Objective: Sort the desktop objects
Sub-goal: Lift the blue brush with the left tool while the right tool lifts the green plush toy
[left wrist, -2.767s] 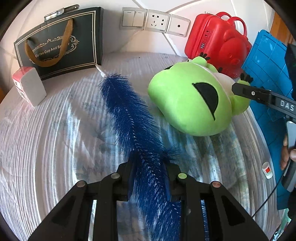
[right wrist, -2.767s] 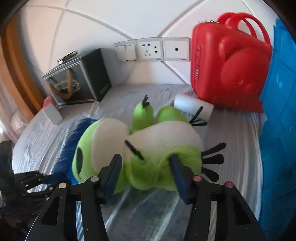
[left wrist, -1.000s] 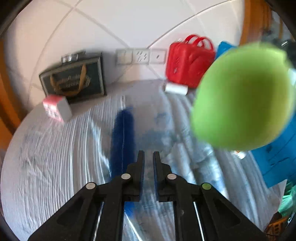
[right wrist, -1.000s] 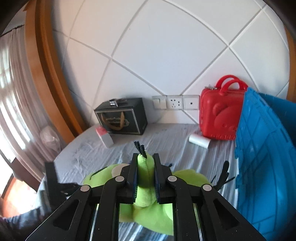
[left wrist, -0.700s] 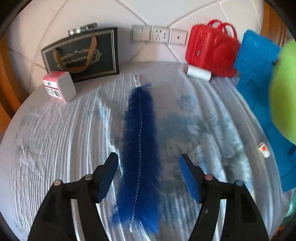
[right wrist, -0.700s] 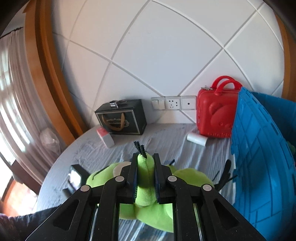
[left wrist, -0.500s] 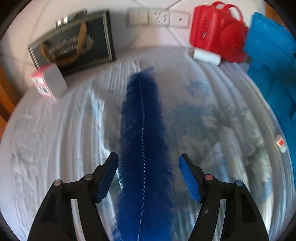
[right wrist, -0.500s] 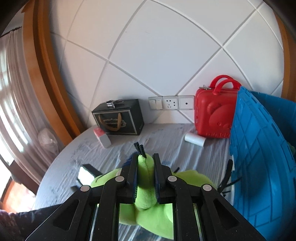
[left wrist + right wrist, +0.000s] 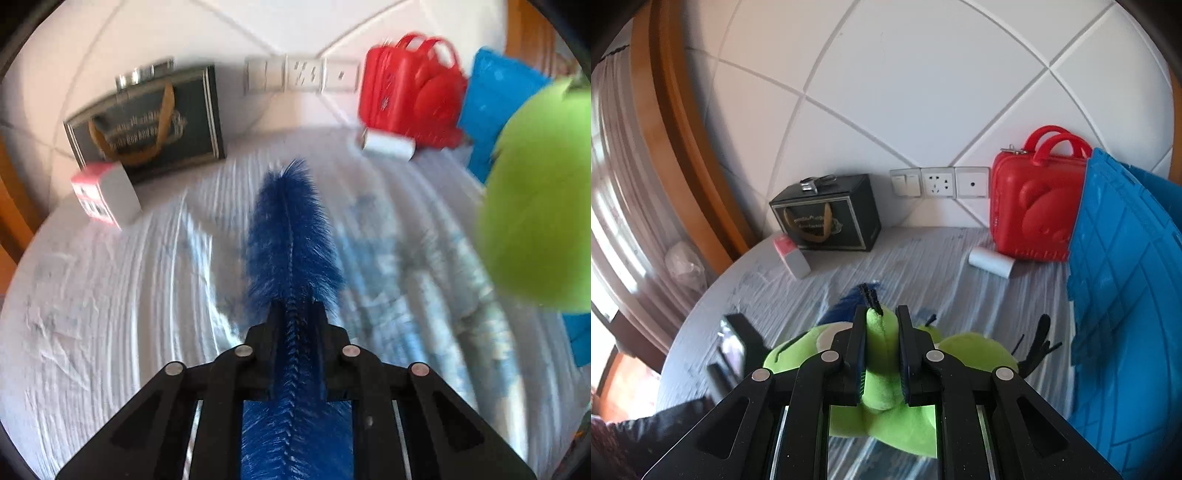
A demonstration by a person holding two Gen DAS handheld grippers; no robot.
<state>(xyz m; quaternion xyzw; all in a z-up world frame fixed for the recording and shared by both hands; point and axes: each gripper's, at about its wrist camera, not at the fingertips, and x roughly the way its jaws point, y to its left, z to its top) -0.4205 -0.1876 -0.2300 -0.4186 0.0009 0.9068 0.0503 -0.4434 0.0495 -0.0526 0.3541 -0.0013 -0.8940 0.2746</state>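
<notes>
The right gripper (image 9: 881,350) pinches a limb of the green plush toy (image 9: 886,424), which hangs above the cloth-covered table (image 9: 923,266). Behind stand a red case (image 9: 1034,210), a black gift bag (image 9: 827,218) and a blue crate (image 9: 1126,295).

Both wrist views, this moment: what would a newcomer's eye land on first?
The bright green plush toy grabs attention first, pinched by a limb in the right gripper and looming at the right edge of the left wrist view. Next comes the fluffy blue duster, clamped in the left gripper and stretching over the white cloth toward the wall. The red case by the wall sockets also stands out.
</notes>
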